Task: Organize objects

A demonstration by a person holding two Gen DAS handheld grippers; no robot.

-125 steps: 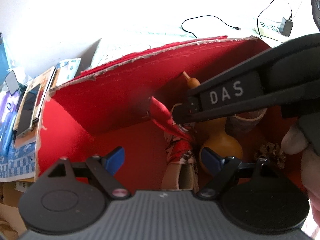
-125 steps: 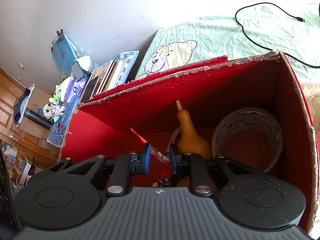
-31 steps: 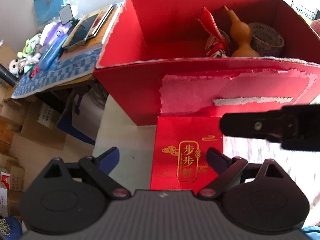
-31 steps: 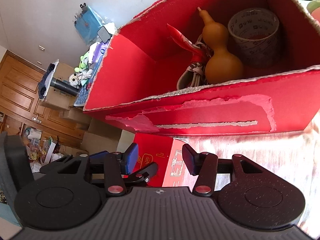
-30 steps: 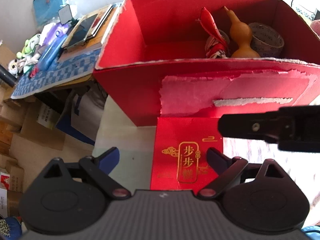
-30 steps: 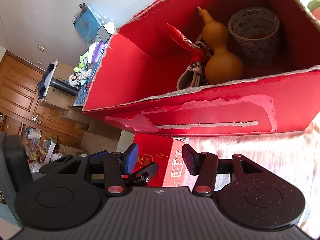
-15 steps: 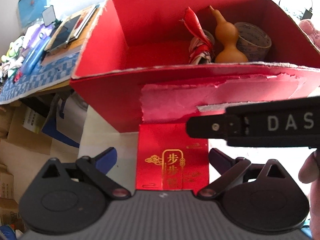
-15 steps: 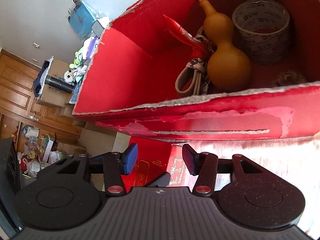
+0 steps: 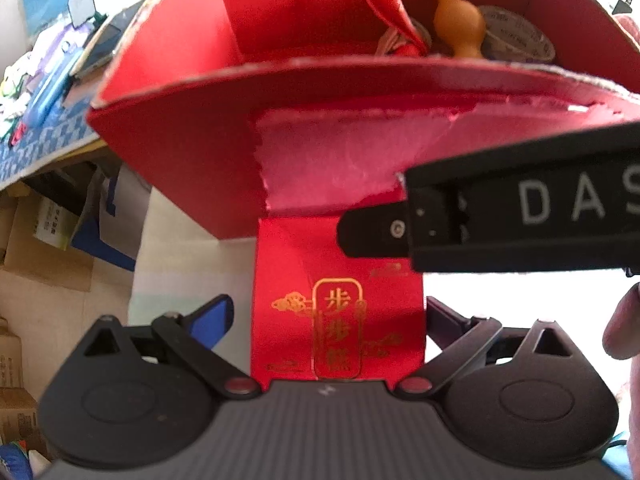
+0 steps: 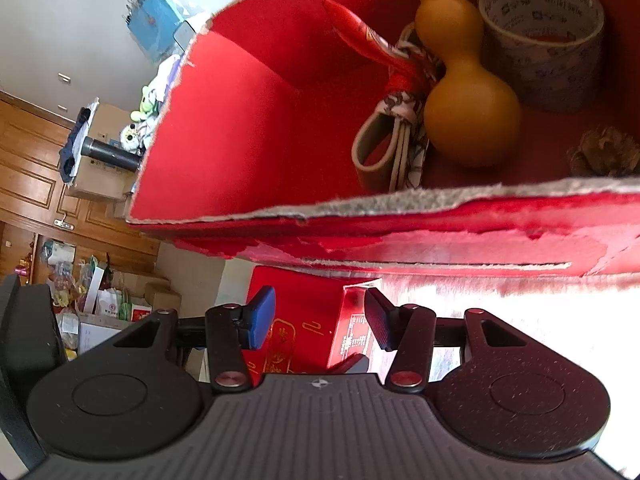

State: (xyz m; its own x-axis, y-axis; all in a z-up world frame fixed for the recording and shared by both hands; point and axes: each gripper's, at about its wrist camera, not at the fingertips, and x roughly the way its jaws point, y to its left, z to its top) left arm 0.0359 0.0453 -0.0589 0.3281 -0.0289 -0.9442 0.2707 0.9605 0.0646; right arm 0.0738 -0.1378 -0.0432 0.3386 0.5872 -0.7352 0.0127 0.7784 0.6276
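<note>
Beside the big red carton, both tools have descended – left tool and right tool unclenched, straddling the small red gift box – grasp pending

Each black plastic left gripper and black plastic right gripper has a ribbed grey housing, two round discs and red pivot screws. Finger pads are blue. White "DAS" lettering marks one arm.

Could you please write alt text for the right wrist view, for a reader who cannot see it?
The right gripper hangs open over a small red gift box with gold lettering, just in front of a large red cardboard box. Inside the large box sit a tan gourd, a tape roll, a red patterned cloth and a pine cone.
</note>
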